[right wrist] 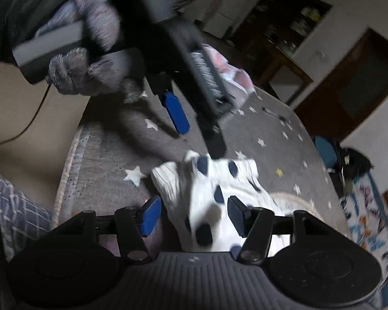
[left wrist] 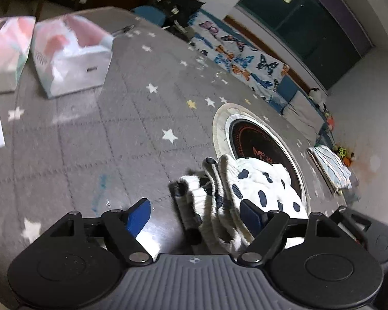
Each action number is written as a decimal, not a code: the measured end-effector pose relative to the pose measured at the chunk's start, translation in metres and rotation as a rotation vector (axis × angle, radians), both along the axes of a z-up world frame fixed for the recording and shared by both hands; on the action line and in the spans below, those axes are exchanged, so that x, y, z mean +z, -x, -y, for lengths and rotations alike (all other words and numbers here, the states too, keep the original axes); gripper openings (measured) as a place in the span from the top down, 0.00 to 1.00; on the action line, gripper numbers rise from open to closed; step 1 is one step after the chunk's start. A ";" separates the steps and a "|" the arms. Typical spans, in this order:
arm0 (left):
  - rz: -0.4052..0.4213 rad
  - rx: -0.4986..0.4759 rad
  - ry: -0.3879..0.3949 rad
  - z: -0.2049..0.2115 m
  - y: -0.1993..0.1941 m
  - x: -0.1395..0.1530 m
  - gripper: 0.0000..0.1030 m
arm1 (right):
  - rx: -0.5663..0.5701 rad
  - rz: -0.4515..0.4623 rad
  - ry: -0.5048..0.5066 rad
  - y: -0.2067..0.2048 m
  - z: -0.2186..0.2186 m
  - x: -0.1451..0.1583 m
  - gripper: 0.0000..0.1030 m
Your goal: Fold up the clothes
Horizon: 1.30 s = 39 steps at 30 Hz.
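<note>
Folding clothes at a star-patterned gray table point(left wrist: 95, 134): lying bunched near the table's front edge, a white garment point(left wrist: 261, 186) with dark navy spots, ribbed cuffs or hems stacked at one end. Partly overlapping a round black burner point(left wrist: 261, 142) set into the table top.

Spreading wide, the left claw point(left wrist: 195, 213), holding nothing, with the garment's ribbed folds sitting between its blue pads and reaching out toward 1 o'clock. Running roughly from 6 to 1 o'clock in the left wrist view, the garment's long axis.

Gaping wide too, the right claw point(right wrist: 191, 217), also empty, with spotted cloth point(right wrist: 219, 193) lying between the pads and stretching toward 12 o'clock. Appearing at 11 o'clock in the right wrist view, the other tool in a gray knit glove point(right wrist: 90, 51), its tip at the garment's far edge.

Looking soft, crumpled and only loosely gathered, not yet a neat fold. Both claws seeming about equally near; closing on the near edge likely being the coming move.

Standing at 10 o'clock on the table, pink-and-white bags point(left wrist: 69, 51); resting at 3 o'clock, a folded striped cloth point(left wrist: 331, 168).
</note>
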<state>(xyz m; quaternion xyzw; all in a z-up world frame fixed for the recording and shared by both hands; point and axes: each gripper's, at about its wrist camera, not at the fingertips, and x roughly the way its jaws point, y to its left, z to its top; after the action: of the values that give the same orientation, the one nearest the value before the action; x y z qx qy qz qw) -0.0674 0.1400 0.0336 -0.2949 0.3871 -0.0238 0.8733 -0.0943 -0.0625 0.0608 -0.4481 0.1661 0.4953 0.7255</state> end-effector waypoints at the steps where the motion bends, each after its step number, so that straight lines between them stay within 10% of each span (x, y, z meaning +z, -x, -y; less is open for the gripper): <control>1: -0.004 0.005 -0.001 0.001 -0.001 0.000 0.24 | 0.004 0.008 0.004 0.001 -0.004 -0.003 0.44; 17: -0.027 0.016 0.016 0.015 -0.007 0.002 0.17 | -0.017 -0.010 -0.027 -0.002 -0.024 -0.019 0.62; 39: -0.044 0.150 0.448 0.003 -0.006 -0.027 0.12 | -0.174 -0.196 -0.289 -0.041 0.008 0.020 0.77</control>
<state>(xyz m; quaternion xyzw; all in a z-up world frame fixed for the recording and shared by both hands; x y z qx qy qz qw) -0.0613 0.1372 0.0067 -0.5098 0.3679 -0.0379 0.7767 -0.0533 -0.0704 0.0809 -0.2729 0.2012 0.4907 0.8027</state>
